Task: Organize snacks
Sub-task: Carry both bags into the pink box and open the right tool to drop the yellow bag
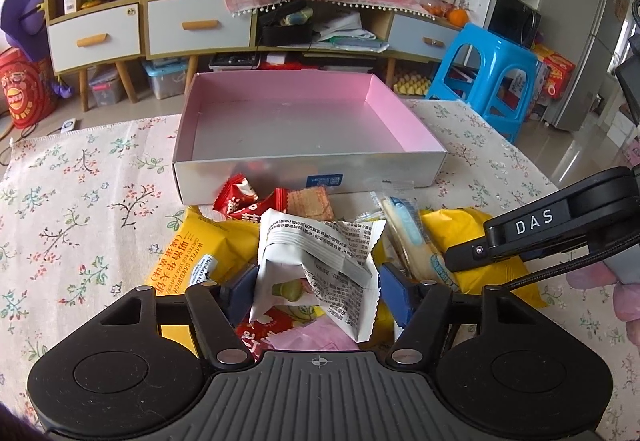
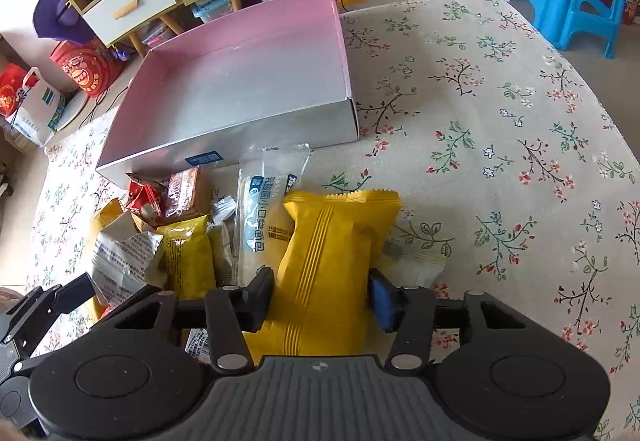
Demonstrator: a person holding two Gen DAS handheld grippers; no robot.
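A: Left wrist view first: the left gripper (image 1: 316, 291) has its two blue pads pressed against a white snack packet (image 1: 320, 261) covered in small black print, one pad on each side. The packet is crumpled, standing up above the heap.

B: And the heap itself?

A: A pile of snacks lies on the flowered tablecloth (image 1: 80, 201), just in front of the near wall of the open box (image 1: 308, 165). I see small red packets (image 1: 256, 199), a brown biscuit square (image 1: 310, 203), a yellow waffle bag (image 1: 204, 253) at the left, and a long clear-wrapped stick (image 1: 412, 237).

B: Anything inside the box?

A: Only its pink walls and silvery floor show.

B: What about the other hand?

A: From the right wrist view, the right gripper (image 2: 320, 297) is clamped on a yellow packet (image 2: 324, 261) with a ribbed centre seam; both pads touch its sides and the wrapper bulges between them. That packet sits at the right end of the pile, partly over the clear-wrapped stick (image 2: 260, 209).

B: Do the two tools meet?

A: No, they stand apart, though near; the right one's black body shows at the edge of the left view.
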